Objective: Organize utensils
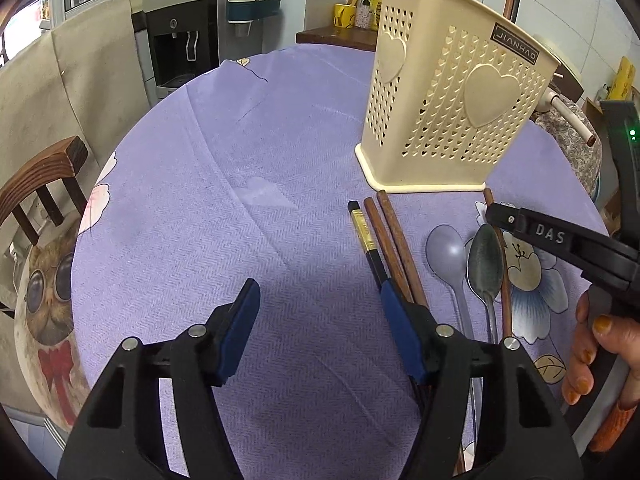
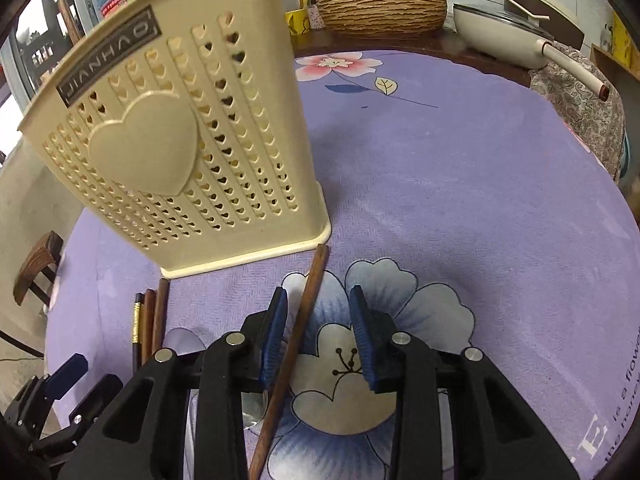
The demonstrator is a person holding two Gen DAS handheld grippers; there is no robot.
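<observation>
Straddling a brown chopstick (image 2: 298, 344), the right gripper (image 2: 318, 334) has its blue pads apart, the stick close by the left-hand pad, with no pinch on it that I can see. The stick lies flat on the cloth (image 2: 460, 200), its far tip just beside the holder (image 2: 168, 128). It looks light, stiff, thin and smooth, likely to roll or pivot if taken near an end, so I would pinch it near mid-length, square across.

The left gripper (image 1: 318, 316) stands wide and empty, its right-hand pad just beside a black chopstick (image 1: 366, 236) and two brown ones (image 1: 394, 240). Two spoons (image 1: 466, 256) lie between them and the lone stick.

The purple cloth is soft and woven, giving some friction; low things sit flush on it. Beyond the round table stand a chair (image 1: 44, 184), a water dispenser (image 1: 176, 32) and a sink counter (image 2: 384, 8).
</observation>
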